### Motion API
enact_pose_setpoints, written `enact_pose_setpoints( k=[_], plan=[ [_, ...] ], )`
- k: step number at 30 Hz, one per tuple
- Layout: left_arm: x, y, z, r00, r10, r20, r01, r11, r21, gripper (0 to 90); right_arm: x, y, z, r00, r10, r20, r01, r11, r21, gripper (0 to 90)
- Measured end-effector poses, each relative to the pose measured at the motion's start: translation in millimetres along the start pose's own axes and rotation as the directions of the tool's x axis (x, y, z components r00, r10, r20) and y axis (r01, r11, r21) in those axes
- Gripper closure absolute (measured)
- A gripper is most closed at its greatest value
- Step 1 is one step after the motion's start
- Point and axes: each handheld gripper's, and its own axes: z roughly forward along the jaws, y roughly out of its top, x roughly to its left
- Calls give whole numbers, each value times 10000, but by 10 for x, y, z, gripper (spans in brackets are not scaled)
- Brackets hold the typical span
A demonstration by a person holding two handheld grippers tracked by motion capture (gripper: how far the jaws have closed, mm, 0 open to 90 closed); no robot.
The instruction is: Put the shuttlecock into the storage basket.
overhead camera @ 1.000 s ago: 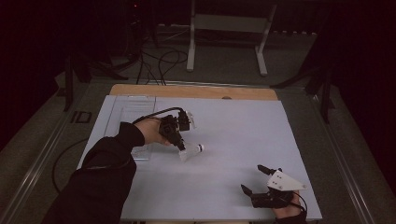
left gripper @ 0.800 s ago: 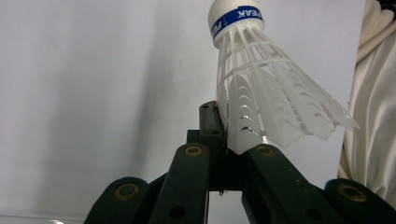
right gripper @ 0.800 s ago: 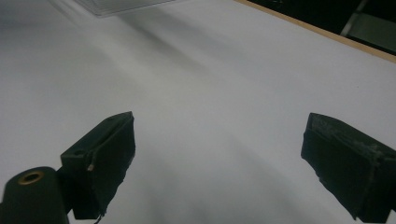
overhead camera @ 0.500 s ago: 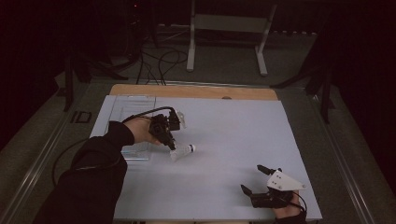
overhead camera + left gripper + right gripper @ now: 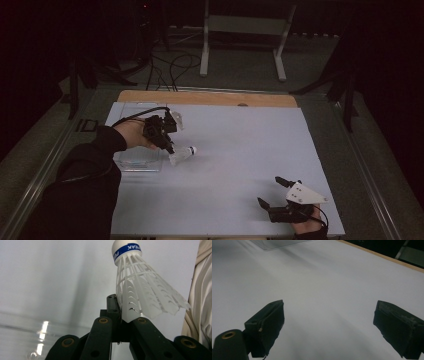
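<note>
dark room, white table (image 5: 235, 165); left tongs (image 5: 170, 148) clamped on shuttlecock (image 5: 181, 155), right tongs (image 5: 274, 196) agape

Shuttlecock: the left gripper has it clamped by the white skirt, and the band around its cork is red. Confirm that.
Not quite. The left gripper does clamp the shuttlecock by its white skirt, but the band around the cork is blue with white lettering, not red. The left gripper view shows it plainly.
</note>
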Motion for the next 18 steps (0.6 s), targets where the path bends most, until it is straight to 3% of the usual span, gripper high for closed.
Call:
enact_pose_setpoints(
  k=[10, 12, 16, 18],
  plan=[
    [129, -194, -167, 9958, -780, -470, 769, 9967, -256, 900, -3, 0, -3, 10000, 15, 73, -15, 10000, 28, 97],
    [142, -207, -180, 9959, -756, -503, 743, 9969, -277, 900, -3, -1, -3, 10000, 8, 73, -8, 10000, 32, 97],
    [238, -307, -257, 9853, -1427, -942, 1388, 9892, -471, 900, -2, -1, 0, 10000, -1, 70, 1, 10000, 43, 97],
    [281, -349, -282, 9757, -1872, -1140, 1823, 9819, -517, 900, -2, 0, -2, 10000, -14, 82, 14, 10000, 43, 97]
  ],
)
